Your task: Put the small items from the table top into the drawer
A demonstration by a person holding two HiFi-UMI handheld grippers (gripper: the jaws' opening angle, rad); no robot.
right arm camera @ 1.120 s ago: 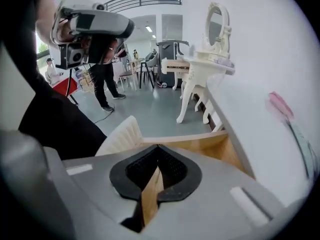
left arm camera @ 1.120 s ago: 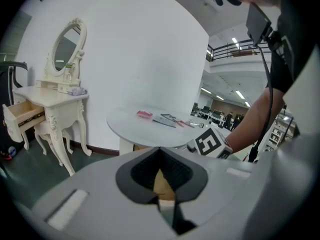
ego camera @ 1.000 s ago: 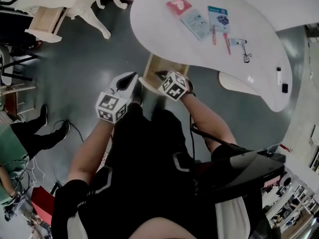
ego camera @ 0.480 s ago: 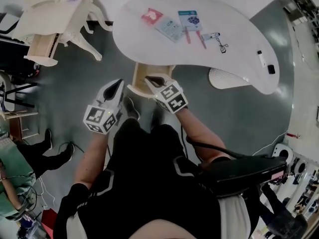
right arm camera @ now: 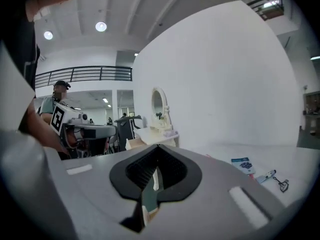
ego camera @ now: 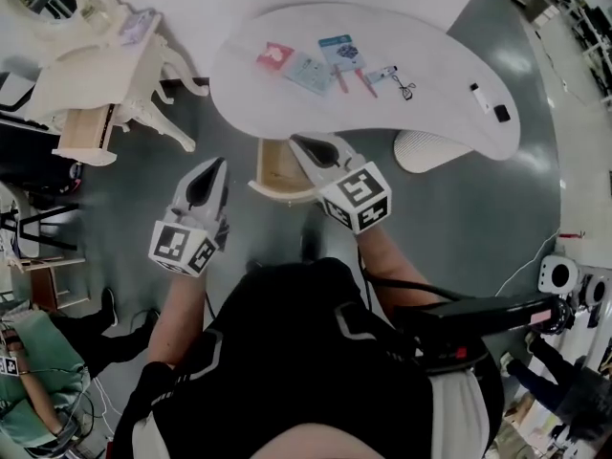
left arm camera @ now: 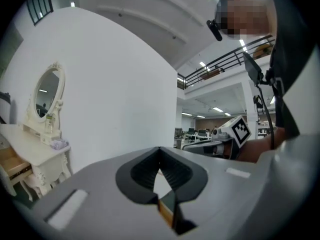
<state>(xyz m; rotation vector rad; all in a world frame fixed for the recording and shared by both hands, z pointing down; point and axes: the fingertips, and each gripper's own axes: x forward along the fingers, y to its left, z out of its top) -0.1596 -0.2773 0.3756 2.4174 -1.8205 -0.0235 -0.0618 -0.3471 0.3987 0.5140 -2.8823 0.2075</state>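
Observation:
The white curved table top carries a red packet, a pale blue packet, a blue card, two pink pens, small scissors and a white marker. Below its near edge a wooden drawer stands pulled out. My right gripper hangs over the drawer's right side, shut and empty. Left of the drawer, over the floor, my left gripper is likewise shut on nothing. In the right gripper view the blue card and scissors lie far right.
An ornate white vanity with its own drawer pulled out stands at the left, its mirror showing in the left gripper view. A white ribbed object sits under the table's right part. A seated person is at lower left.
Both grippers have risen toward the head camera and look larger. The right gripper has lifted away from the drawer front. The view has drawn back, so the table lies farther off.

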